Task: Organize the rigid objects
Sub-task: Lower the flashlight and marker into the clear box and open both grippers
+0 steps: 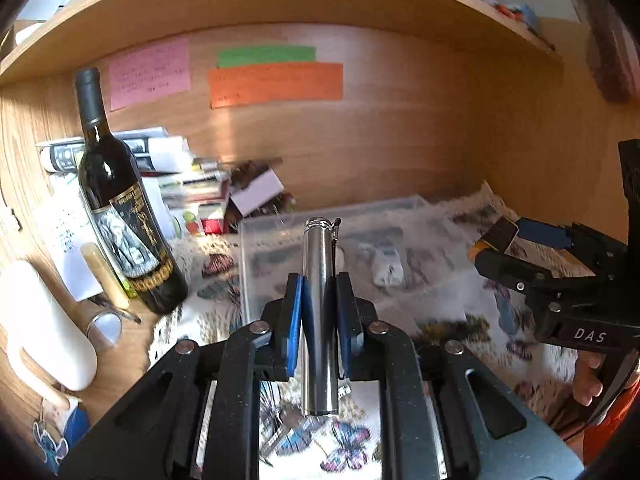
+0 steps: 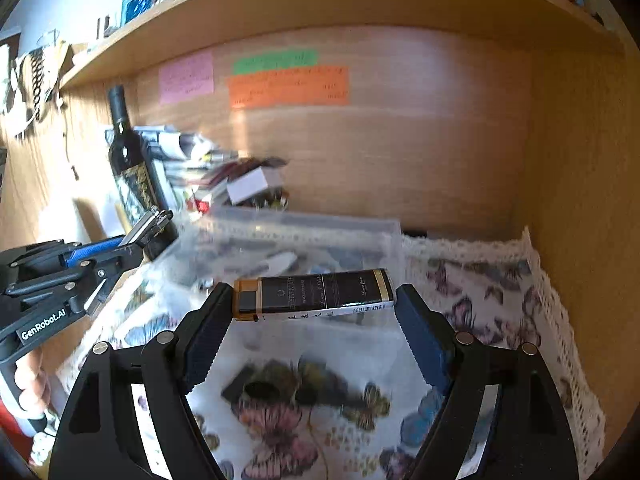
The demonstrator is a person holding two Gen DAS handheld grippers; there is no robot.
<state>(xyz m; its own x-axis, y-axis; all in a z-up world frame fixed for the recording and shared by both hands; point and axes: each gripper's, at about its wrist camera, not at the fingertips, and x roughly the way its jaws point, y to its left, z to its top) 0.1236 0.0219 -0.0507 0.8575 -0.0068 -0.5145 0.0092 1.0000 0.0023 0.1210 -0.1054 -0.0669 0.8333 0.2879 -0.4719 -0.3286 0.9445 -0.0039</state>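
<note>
Holding a steel tube (image 1: 319, 312) in my left tongs (image 1: 319, 312) and a lighter (image 2: 316, 294) endwise in my right (image 2: 314, 320), I'd lower both level into the bin (image 1: 332, 256) at twelve o'clock.

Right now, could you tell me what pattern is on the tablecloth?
Colourful butterflies on white, with a lace edge: tablecloth, clearest in the right wrist view.

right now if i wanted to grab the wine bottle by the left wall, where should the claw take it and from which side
Take the wine bottle at its wide body below the shoulder, coming from the front right. It stands upright but leans in the fisheye; the neck is slim and the left side is crowded by a white bottle and a small tube. Both claws are full now: left claw holds a metal cylinder, right claw a dark lighter.
</note>
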